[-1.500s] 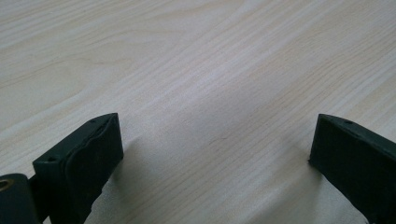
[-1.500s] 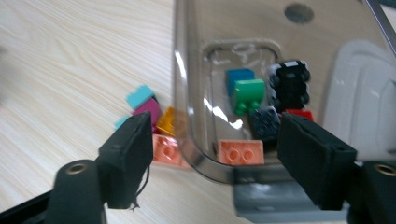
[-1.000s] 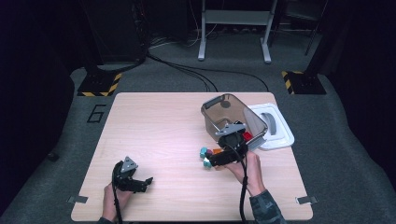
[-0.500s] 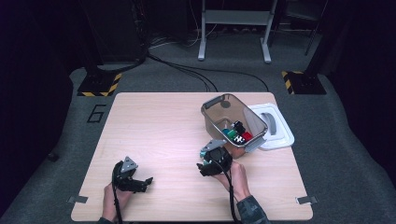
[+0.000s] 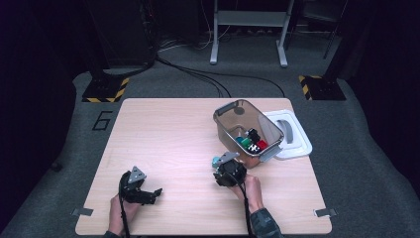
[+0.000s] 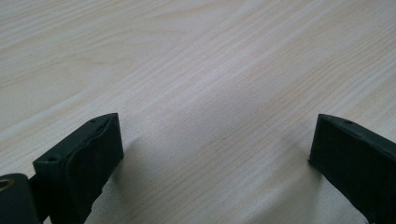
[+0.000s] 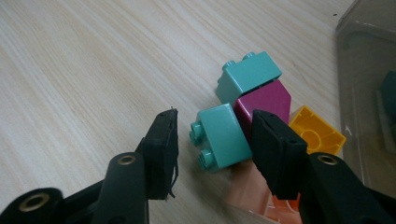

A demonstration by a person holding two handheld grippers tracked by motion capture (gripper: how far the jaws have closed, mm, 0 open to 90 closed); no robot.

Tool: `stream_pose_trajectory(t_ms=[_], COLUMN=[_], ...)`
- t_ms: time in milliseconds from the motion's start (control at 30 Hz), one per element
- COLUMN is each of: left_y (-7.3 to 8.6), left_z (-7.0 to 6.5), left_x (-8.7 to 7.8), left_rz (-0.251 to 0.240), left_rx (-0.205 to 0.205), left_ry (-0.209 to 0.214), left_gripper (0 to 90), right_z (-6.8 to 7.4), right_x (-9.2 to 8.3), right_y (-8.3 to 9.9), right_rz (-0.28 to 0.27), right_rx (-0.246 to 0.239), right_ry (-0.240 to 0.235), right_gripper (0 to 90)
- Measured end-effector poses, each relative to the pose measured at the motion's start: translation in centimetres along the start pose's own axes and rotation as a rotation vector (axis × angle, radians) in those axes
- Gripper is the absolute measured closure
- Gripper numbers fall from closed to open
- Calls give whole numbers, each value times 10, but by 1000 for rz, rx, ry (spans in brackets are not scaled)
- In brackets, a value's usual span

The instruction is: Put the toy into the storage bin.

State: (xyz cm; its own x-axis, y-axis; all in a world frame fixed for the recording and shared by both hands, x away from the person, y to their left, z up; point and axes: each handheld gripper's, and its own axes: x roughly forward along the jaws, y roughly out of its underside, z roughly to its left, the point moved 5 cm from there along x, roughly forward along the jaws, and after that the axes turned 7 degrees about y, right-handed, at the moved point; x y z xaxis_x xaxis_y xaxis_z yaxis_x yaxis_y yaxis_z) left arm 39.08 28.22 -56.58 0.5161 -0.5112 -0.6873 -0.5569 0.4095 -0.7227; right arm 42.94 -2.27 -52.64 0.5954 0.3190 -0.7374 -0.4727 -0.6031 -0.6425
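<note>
A small pile of toy bricks lies on the wooden table [image 5: 173, 129] just in front of the clear container [image 5: 225, 121]. In the right gripper view a teal brick [image 7: 224, 135] lies on its side between the jaws of my right gripper [image 7: 217, 149]. Those jaws have just been closing. The right pad is against the brick, while a narrow gap remains at the studs on the left. Behind it lie another teal brick [image 7: 250, 74], a magenta brick [image 7: 266, 100] and a yellow brick [image 7: 315, 133]. My left gripper [image 6: 215, 149] rests open on bare wood, at the table's front left [image 5: 148, 194].
The container holds several bricks, among them a green one [image 5: 242, 141] and a red one [image 5: 261, 145]. Its white lid [image 5: 297, 144] lies to its right. A pale orange piece [image 7: 247, 191] sits under the right gripper's jaws. Cables and stand legs are on the floor beyond the table.
My right gripper has come away from the container, moving down and toward the table's front to the bricks, and its jaws have narrowed. The left gripper has stayed put.
</note>
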Motion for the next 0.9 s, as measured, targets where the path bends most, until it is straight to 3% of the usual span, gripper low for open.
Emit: stream_pose_trajectory(t_ms=[200,267,500,667,900], left_y=[0,0,0,0,0], left_z=[0,0,0,0,0], left_x=[0,0,0,0,0], left_rz=[0,0,1,0,1], left_rx=[0,0,3,-1,4], left_ry=[0,0,0,3,1], left_gripper=[24,24,24,24,25], right_z=[3,4,2,1,-6], right_x=[4,4,4,1,-18], right_y=[4,5,5,1,-10], right_rz=[26,29,30,6,-43], right_rx=[2,26,27,45,91], right_ry=[18,16,6,-6,-33], right_gripper=[633,650,671,673,674])
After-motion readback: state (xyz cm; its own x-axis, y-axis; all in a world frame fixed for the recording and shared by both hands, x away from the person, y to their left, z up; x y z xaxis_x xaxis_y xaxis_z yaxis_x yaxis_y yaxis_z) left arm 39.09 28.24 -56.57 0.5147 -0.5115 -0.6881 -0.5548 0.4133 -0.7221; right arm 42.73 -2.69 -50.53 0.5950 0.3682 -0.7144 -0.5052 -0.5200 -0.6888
